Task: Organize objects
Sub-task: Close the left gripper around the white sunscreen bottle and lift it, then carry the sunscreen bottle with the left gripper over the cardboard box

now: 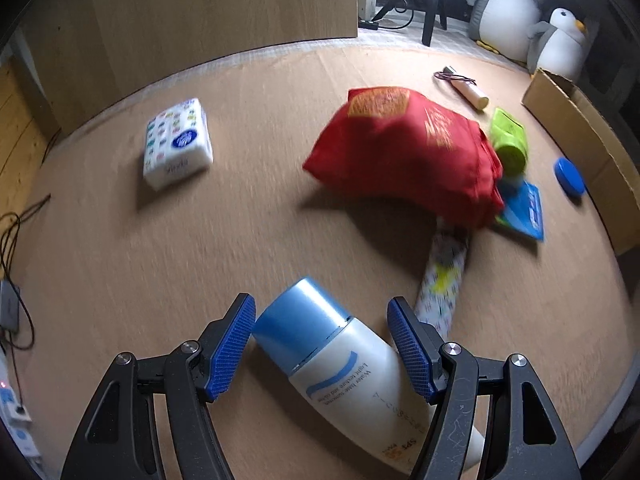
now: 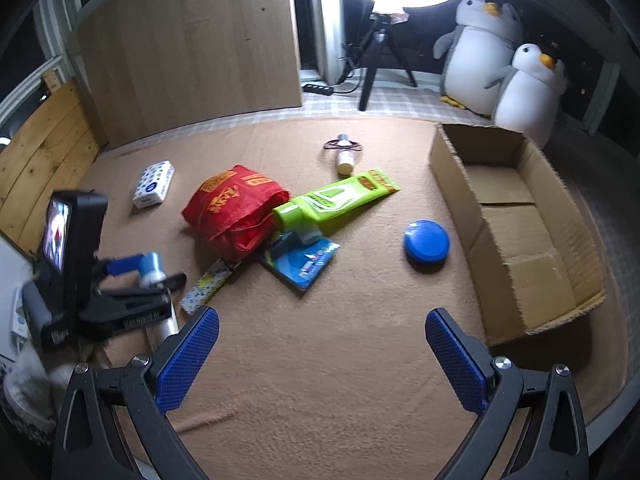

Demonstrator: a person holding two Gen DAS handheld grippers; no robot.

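Observation:
My left gripper (image 1: 322, 344) has its jaws around a white sunscreen bottle with a blue cap (image 1: 340, 372); the left pad touches the cap, the right pad stands just off the body. It shows from the side in the right wrist view (image 2: 150, 268). My right gripper (image 2: 322, 354) is open and empty above the tan mat. On the mat lie a red bag (image 2: 236, 210), a green tube (image 2: 336, 198), a blue packet (image 2: 302, 258), a blue round lid (image 2: 426, 242), a patterned tube (image 1: 440, 280), a tissue pack (image 1: 176, 142) and a small white bottle (image 2: 346, 156).
An open cardboard box (image 2: 520, 216) stands at the right edge of the mat. Two plush penguins (image 2: 520, 80) and a ring-light tripod (image 2: 376, 64) stand behind it. A wooden panel (image 2: 192, 40) is at the back left. Cables (image 1: 12, 240) lie at the left.

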